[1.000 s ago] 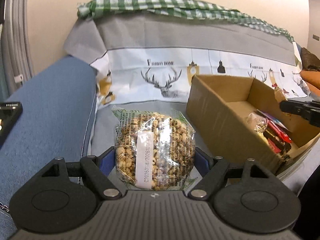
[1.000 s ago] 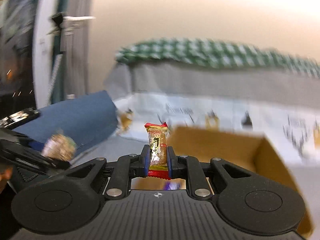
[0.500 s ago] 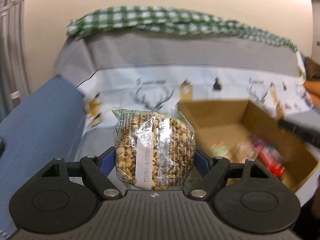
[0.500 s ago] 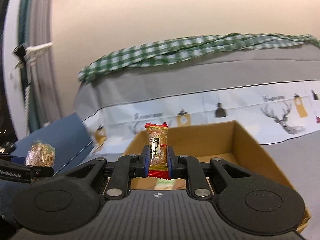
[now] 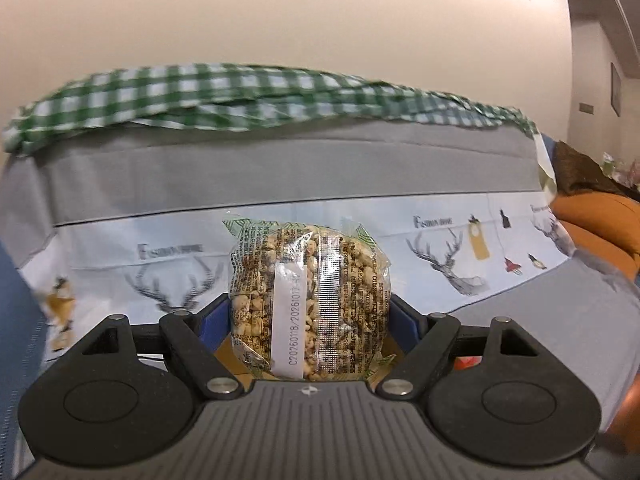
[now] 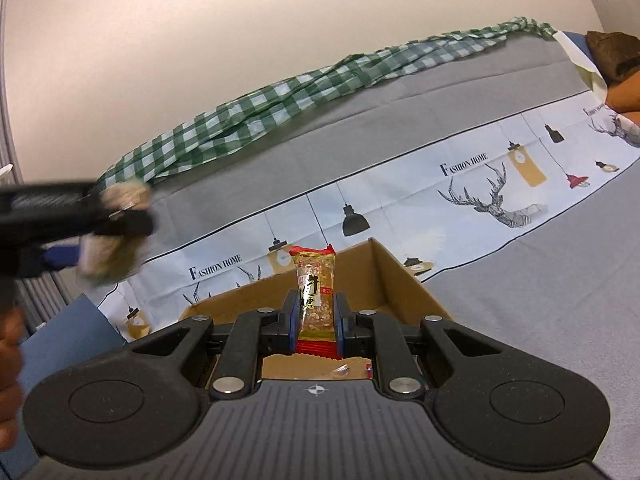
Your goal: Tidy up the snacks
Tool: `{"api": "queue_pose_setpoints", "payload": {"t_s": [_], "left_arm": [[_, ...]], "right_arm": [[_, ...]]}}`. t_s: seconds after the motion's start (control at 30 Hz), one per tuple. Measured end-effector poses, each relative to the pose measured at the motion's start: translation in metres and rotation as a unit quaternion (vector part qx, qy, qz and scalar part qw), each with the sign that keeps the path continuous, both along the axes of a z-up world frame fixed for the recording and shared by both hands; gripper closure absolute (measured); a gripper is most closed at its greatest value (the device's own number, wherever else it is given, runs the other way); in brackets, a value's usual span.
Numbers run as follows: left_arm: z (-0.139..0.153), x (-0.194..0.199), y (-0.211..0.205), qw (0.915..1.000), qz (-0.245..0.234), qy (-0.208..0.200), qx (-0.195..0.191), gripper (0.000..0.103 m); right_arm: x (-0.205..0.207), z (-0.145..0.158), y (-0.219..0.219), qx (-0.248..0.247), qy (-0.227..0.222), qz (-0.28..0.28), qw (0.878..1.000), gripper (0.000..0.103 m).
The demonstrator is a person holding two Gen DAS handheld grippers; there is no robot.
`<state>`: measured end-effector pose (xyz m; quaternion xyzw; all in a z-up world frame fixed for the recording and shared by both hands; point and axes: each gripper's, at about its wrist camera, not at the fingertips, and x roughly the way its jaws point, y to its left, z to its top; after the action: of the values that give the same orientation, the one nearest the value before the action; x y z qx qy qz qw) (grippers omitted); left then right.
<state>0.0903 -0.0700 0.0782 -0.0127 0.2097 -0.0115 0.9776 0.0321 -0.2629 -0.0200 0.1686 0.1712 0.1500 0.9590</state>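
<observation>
Here's the left gripper (image 5: 308, 312) carrying a fat, round clear packet of puffed-grain cake (image 5: 308, 300), pale nuggets flecked dark, green-printed corners, a white date strip down its front. The blue pads sit wide apart against its flanks, and the jaws are easing apart at this moment with the packet between them. Over on the right, the right gripper (image 6: 316, 316) is clamped narrow on a slim peanut brittle bar (image 6: 316, 296), golden through a clear window, red crimped ends, black lettering, standing upright between the pads, though these jaws too are just starting to part.

That bar hangs above the open cardboard box (image 6: 396, 276), which sits on the grey sofa cover (image 6: 540, 280) with its deer-print band. A few small wrappers lie on the box floor.

Compared with a second ago, the left view has swung past the box: then it filled the right side, now only slivers peek below the fingers. The right view has rolled, so the green checked cloth (image 6: 280, 104) now slants steeply.
</observation>
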Motion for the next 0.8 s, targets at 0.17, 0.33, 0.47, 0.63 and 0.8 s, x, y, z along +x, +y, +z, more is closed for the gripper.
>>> {"api": "queue_pose_setpoints", "payload": {"t_s": [0.17, 0.33, 0.47, 0.63, 0.8], "left_arm": [[-0.005, 0.003, -0.003, 0.9998, 0.012, -0.001, -0.015, 0.006], [-0.014, -0.035, 0.014, 0.9989, 0.040, -0.007, -0.021, 0.005], [-0.019, -0.080, 0.025, 0.9972, 0.069, -0.014, -0.024, 0.002], [-0.026, -0.126, 0.032, 0.9953, 0.086, 0.002, -0.046, 0.001], [-0.040, -0.157, 0.028, 0.9928, 0.092, 0.045, -0.062, 0.000]], "right_arm": [[0.003, -0.001, 0.003, -0.013, 0.008, -0.018, 1.000, 0.027], [0.001, 0.000, 0.005, -0.024, 0.011, -0.021, 0.999, 0.010], [-0.005, 0.004, 0.006, -0.036, 0.005, -0.024, 0.999, 0.001], [-0.020, 0.013, 0.008, -0.067, 0.005, -0.015, 0.998, 0.001], [-0.047, 0.026, 0.005, -0.101, -0.005, 0.003, 0.995, 0.001]]}}
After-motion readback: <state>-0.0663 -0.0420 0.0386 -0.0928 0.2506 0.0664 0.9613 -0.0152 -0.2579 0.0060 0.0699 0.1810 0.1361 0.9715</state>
